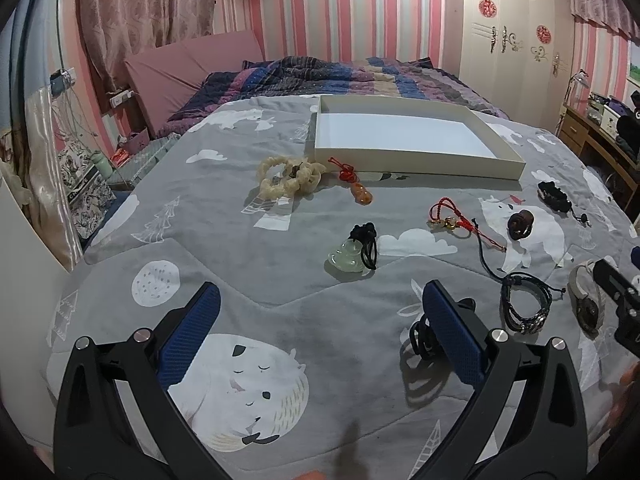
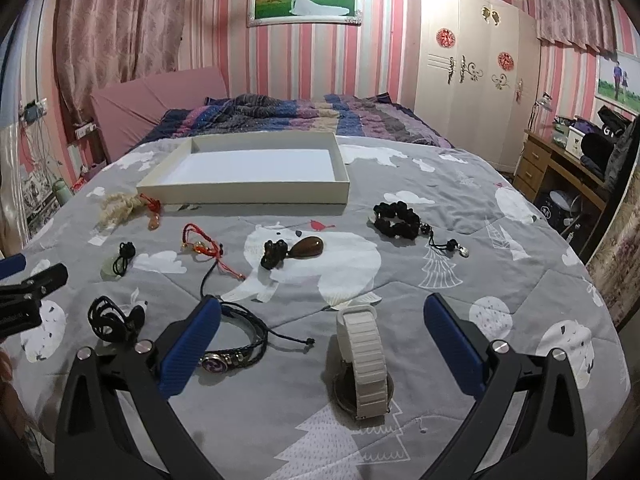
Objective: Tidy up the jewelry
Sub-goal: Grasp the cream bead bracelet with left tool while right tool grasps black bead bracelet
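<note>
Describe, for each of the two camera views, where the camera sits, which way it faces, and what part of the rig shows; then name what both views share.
Left wrist: sits on the left gripper, facing along the bed toward the white box; its open blue fingers show, and the right gripper at the edge.
Right wrist: sits on the right gripper, facing likewise; open fingers flank the white watch.
Shared: box, watch, green pendant, braided bracelet.

Open bedspread at the near edge, clutter toward the box

Bare grey bedspread [image 1: 224, 240] lies left; the white watch [image 2: 362, 364], braided bracelet [image 2: 240, 340] and scattered pendants crowd the way to the white box [image 2: 244, 196].
</note>
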`<state>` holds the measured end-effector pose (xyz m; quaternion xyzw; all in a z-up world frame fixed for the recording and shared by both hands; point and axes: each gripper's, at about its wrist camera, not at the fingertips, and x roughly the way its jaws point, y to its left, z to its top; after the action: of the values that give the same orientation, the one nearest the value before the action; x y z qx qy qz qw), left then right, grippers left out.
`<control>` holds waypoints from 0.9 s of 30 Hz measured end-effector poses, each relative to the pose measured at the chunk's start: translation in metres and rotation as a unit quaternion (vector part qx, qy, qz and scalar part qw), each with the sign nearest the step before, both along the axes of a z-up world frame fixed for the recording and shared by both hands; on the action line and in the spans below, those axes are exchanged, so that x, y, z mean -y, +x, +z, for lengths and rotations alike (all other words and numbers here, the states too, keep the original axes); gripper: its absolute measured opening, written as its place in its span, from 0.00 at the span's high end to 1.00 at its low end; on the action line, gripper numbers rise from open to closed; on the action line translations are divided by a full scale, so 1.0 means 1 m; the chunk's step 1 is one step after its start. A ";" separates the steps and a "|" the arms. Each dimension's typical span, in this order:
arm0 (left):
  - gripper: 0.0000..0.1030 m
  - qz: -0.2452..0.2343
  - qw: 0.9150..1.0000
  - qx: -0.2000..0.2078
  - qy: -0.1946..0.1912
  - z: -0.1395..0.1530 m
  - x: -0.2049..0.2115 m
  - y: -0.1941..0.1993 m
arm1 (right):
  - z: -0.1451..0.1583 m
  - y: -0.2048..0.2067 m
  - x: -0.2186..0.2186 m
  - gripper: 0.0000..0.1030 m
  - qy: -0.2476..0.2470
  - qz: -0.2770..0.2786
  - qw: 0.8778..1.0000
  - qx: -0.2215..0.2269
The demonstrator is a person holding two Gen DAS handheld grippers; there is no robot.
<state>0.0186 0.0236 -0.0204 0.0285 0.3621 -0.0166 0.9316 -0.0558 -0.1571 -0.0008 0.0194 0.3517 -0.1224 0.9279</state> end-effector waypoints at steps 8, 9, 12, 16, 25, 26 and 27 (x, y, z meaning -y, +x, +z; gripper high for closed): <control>0.03 -0.012 1.000 0.006 0.001 0.001 0.000 0.003 | -0.004 0.006 -0.009 0.02 -0.041 0.005 0.999 -0.020; 0.03 -0.014 1.000 0.004 0.001 0.000 0.000 0.004 | -0.003 0.007 -0.011 0.02 -0.047 0.006 0.999 -0.018; 0.03 -0.014 1.000 -0.003 0.000 -0.004 -0.001 0.007 | -0.002 0.007 -0.012 0.02 -0.053 0.007 0.998 -0.015; 0.03 -0.012 1.000 -0.013 -0.004 -0.006 -0.005 0.011 | -0.003 0.008 -0.011 0.02 -0.055 0.004 0.998 -0.016; 0.03 -0.028 0.999 -0.015 0.002 -0.005 -0.003 0.021 | -0.008 0.016 0.002 0.02 -0.004 0.000 0.999 -0.035; 0.03 -0.031 0.999 -0.018 -0.007 -0.005 -0.004 0.023 | -0.008 0.017 0.004 0.02 0.002 0.000 0.999 -0.036; 0.03 -0.033 0.999 -0.024 -0.017 -0.005 -0.006 0.025 | -0.008 0.018 0.005 0.02 0.006 -0.001 0.999 -0.038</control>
<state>0.0441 0.0298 -0.0254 0.0240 0.3825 -0.0546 0.9220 -0.0378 -0.1623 -0.0089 0.0210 0.3874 -0.1216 0.9136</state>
